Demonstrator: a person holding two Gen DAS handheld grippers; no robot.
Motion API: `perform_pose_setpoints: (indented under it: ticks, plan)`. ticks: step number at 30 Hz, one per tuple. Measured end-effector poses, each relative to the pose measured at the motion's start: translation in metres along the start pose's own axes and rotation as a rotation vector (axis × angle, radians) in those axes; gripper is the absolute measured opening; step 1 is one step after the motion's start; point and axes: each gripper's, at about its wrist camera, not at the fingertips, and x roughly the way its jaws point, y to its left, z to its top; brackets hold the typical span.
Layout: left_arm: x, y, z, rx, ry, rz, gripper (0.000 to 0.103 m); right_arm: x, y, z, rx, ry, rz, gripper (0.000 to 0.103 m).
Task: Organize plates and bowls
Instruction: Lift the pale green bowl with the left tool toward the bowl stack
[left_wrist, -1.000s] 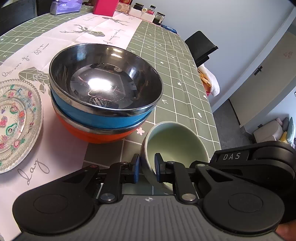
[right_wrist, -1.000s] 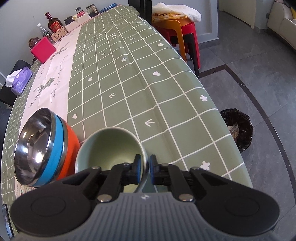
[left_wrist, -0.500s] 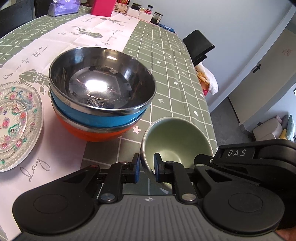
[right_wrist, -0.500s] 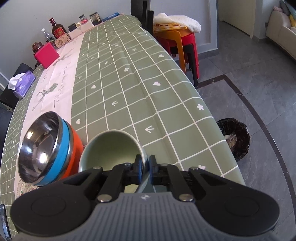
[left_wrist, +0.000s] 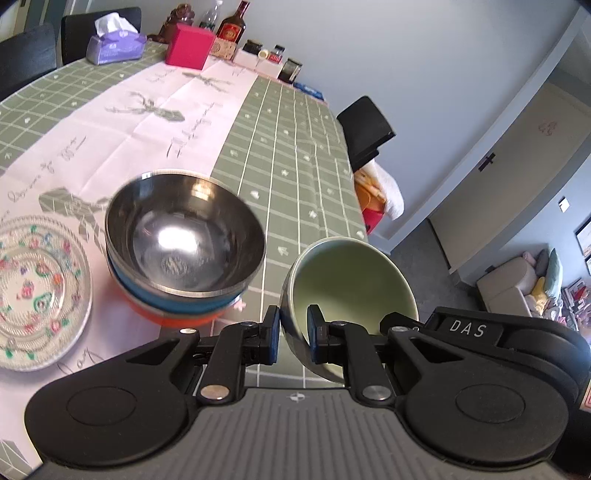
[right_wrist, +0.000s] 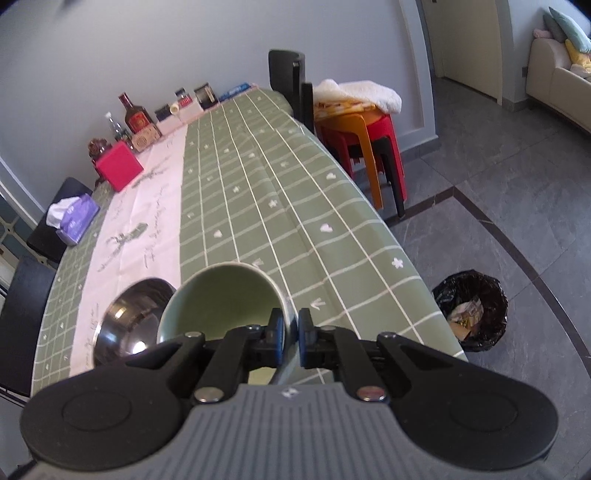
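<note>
A pale green bowl (left_wrist: 351, 280) hangs tilted above the table, its opening turned toward the far end. My left gripper (left_wrist: 291, 332) is shut on its near-left rim, one pad inside and one outside. My right gripper (right_wrist: 291, 332) is shut on the green bowl (right_wrist: 221, 299) at its right rim, and its black body (left_wrist: 465, 328) shows in the left wrist view. To the left stands a stack: a steel-lined blue bowl (left_wrist: 184, 236) nested in an orange bowl (left_wrist: 166, 319). A patterned glass plate (left_wrist: 37, 295) lies left of the stack.
The green checked tablecloth (right_wrist: 277, 221) with a pink runner (left_wrist: 147, 122) stretches ahead. A red box (left_wrist: 188, 46), tissue pack (left_wrist: 112, 46), bottles and jars stand at the far end. Stacked stools (right_wrist: 362, 136) and a waste bin (right_wrist: 469, 310) are right of the table.
Both grippers have risen together with the green bowl, lifting it off the tablecloth. The bowl now tilts more. The stack and the plate have stayed in place.
</note>
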Motion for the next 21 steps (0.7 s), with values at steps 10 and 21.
perform_pose_setpoints:
  ticks: [10, 21]
  plan:
    - [-0.027, 0.028, 0.059, -0.028, -0.076, 0.031, 0.016, -0.008, 0.064, 0.02, -0.062, -0.062, 0.121, 0.006]
    - [-0.012, 0.069, 0.087, 0.004, 0.042, 0.117, 0.017, 0.039, 0.102, 0.006, -0.085, 0.043, 0.207, 0.006]
